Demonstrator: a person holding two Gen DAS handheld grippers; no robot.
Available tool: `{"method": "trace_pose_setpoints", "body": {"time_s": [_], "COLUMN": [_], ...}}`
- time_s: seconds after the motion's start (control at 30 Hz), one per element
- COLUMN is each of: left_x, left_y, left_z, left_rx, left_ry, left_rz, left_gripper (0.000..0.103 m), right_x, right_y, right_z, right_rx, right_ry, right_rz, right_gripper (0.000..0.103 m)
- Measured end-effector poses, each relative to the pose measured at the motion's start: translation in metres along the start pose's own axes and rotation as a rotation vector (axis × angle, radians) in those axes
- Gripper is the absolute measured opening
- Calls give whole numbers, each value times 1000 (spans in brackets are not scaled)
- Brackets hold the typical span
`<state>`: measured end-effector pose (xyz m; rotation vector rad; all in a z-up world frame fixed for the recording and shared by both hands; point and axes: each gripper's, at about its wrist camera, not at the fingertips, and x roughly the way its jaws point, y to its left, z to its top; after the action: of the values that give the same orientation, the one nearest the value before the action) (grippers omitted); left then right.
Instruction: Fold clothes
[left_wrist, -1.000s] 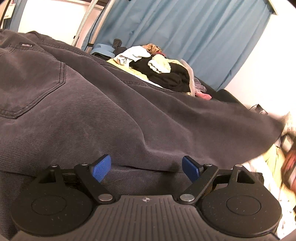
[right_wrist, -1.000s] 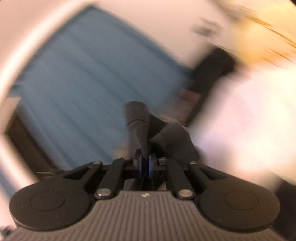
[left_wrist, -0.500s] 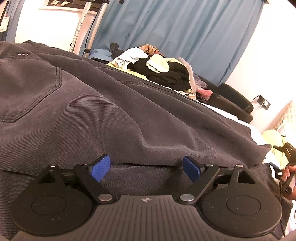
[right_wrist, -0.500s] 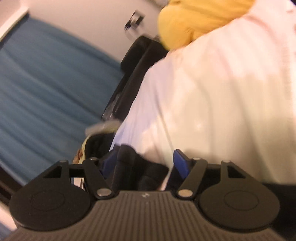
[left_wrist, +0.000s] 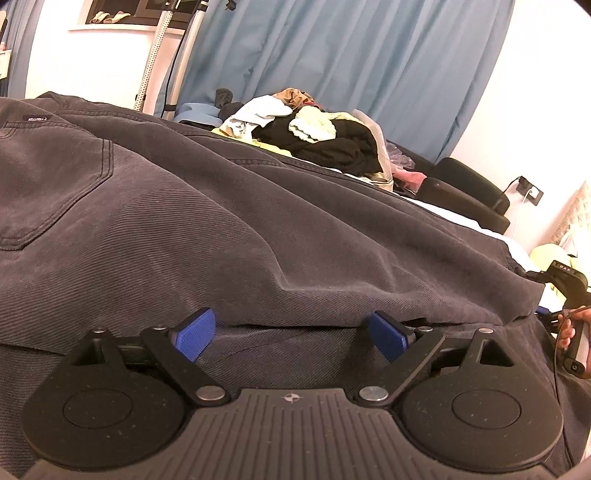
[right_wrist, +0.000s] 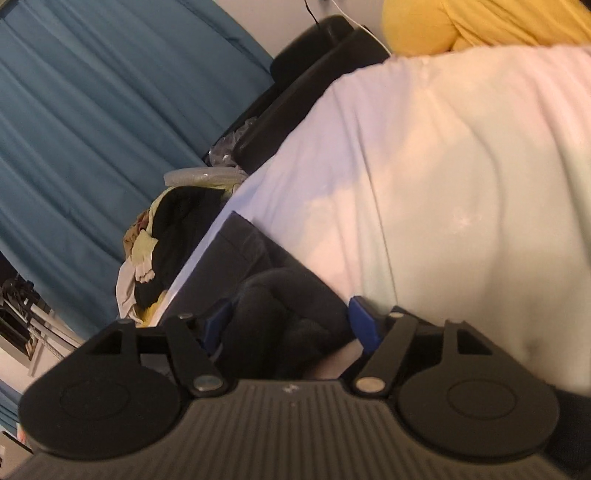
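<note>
The dark grey trousers (left_wrist: 229, 221) lay folded lengthwise across the white-sheeted bed (right_wrist: 461, 177), long axis running rightward from the left gripper (left_wrist: 291, 334), wide open at the fold's near edge, to the right gripper (right_wrist: 291, 325), whose jaws had just opened around the bunched hem end.

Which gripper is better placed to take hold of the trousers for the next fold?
Left, probably. The left gripper is open squarely at the dark grey trousers' folded edge. The right gripper has just opened, with a bunched end between its fingers.

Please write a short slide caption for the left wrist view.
Left gripper open at the fold edge of dark grey trousers; unfolded clothes pile behind.
</note>
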<state>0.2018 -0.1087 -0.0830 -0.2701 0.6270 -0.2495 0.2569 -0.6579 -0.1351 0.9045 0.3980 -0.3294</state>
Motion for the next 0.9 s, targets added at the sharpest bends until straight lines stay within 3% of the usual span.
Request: {"method": "trace_pose_setpoints", "body": {"time_s": [0.13,0.27,0.33,0.47,0.57,0.6,0.63,0.73,0.83,0.9], "left_x": [1,2,2,2,2,3,3,2,2,3], "left_y": [0,-1,0,1,0,0,0,0,1,1], "left_z": [0,0,0,0,-1,-1,-1,-1,-1,-1], "left_rx": [7,11,9,6,9,8,6,3,1,4], "left_ry": [-1,-1,-2,-5,-5,-5,-5,-6,-7,-7], "left_rz": [1,1,-2,-6,-4,-5,-6,-10,-13,-13], "left_gripper": [93,94,94,94,94,94,94,94,94,94], "right_x": [-27,-43,-38,-2,6,7,7,-7,-11,4], "right_y": [-17,-10,4,11,10,16,20,41,39,17], "right_z": [-3,-7,-9,-13,-17,-16,-14,-7,-5,-9], "right_rx": [189,302,236,98,75,37,15,-62,-74,-72], "right_ry": [-74,-57,-35,-11,-12,-19,-27,-141,-152,-80], "right_rz": [37,99,78,-114,-137,-136,-84,23,-30,-115], "right_gripper": [70,70,70,64,59,27,12,12,12,13]}}
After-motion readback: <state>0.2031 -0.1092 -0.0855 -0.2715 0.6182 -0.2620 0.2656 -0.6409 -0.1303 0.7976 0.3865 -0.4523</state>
